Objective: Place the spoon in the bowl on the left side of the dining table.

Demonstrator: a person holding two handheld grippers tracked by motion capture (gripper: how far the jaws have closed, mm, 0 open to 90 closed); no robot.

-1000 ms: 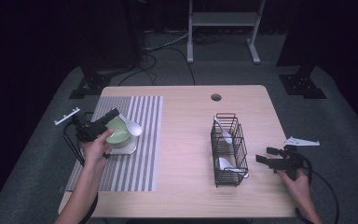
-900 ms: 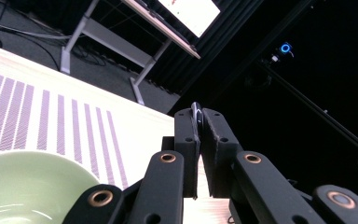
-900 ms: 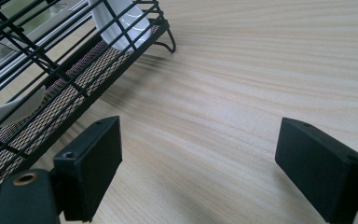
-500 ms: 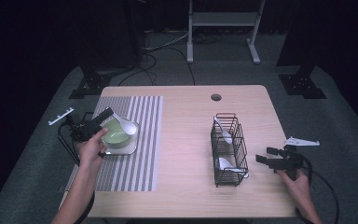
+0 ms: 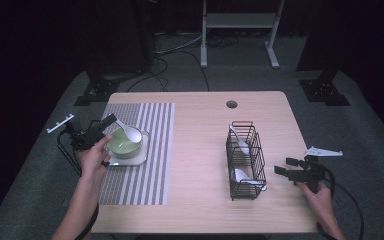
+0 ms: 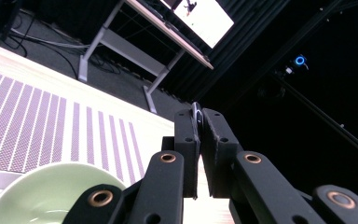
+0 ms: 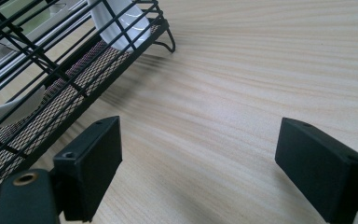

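Jaws of the left gripper [image 5: 111, 120] are clamped on the thin handle of a white spoon [image 5: 130, 132], whose scoop hangs over the green bowl [image 5: 125, 145] on a tray on the striped mat [image 5: 150, 150]. Glazed ceramic looks stiff, slippery and chip-prone; mid-handle seems the safest hold. Right of the bowl, beside the wire rack [image 5: 246, 160], the right gripper [image 5: 286, 166] rests with jaws apart.

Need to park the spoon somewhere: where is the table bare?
The wide bare wood between the striped mat and the wire rack is free, as is the near part of the mat. It is crowded around the green bowl on its tray, where the left claw holds a white spoon.
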